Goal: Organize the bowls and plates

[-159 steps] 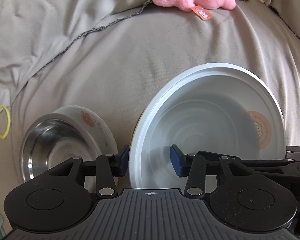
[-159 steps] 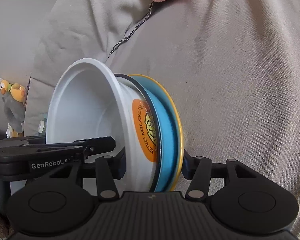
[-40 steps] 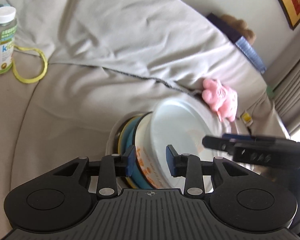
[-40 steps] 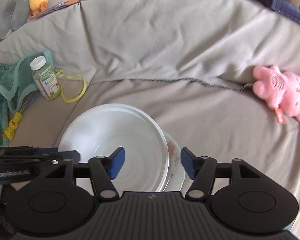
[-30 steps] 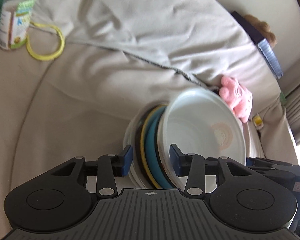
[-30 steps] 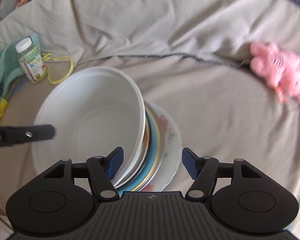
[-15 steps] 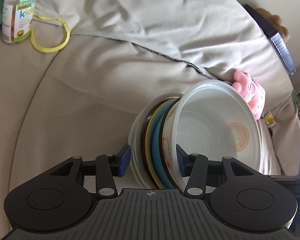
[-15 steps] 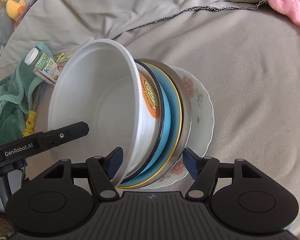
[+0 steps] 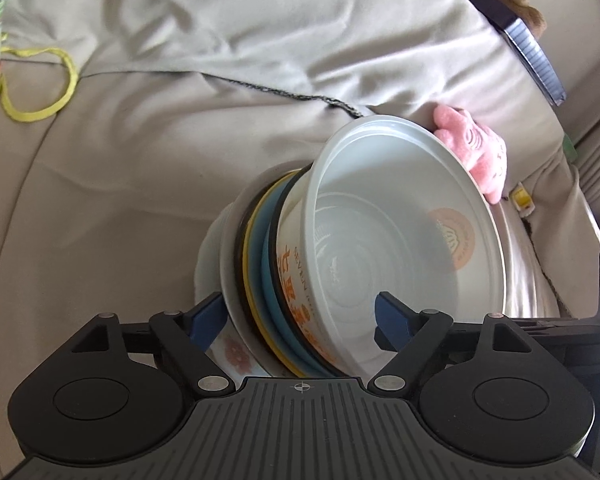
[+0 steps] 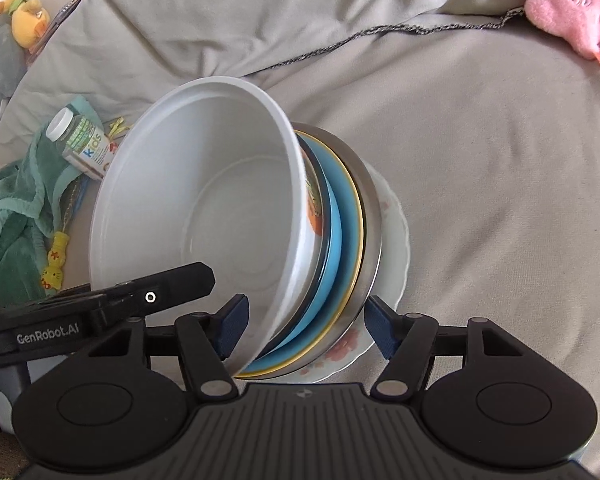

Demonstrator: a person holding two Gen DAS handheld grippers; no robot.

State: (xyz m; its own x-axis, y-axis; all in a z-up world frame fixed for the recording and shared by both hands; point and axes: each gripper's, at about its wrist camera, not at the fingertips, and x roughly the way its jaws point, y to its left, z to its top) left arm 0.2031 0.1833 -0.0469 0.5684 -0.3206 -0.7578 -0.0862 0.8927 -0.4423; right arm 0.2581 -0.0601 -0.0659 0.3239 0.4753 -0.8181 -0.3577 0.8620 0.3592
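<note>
Four dishes sit nested in one stack on the grey sofa cover (image 10: 500,160), and we take the scene from left to right. Far left in the right wrist view lies a green towel (image 10: 16,200) with a kids' vitamin bottle (image 10: 80,138) resting against it, and a yellow loop (image 9: 40,80) lies near the same bottle in the left wrist view. Next comes our left gripper (image 9: 300,320), its jaws spread wide on either side of the stack's near edge (one blue pad outside the floral plate, the other inside the bowl), and we cannot tell whether either pad touches. The white bowl (image 10: 204,200) lies on top, tilted, with orange print on its outer wall. Under it we see the blue plate (image 10: 342,240) with a yellow rim, then the steel bowl (image 10: 370,240), then the floral plate (image 10: 396,248) against the cover. Our right gripper (image 10: 304,326) likewise stands open around the stack's edge. Far right rests a pink plush toy (image 10: 572,8), well apart from the dishes.
</note>
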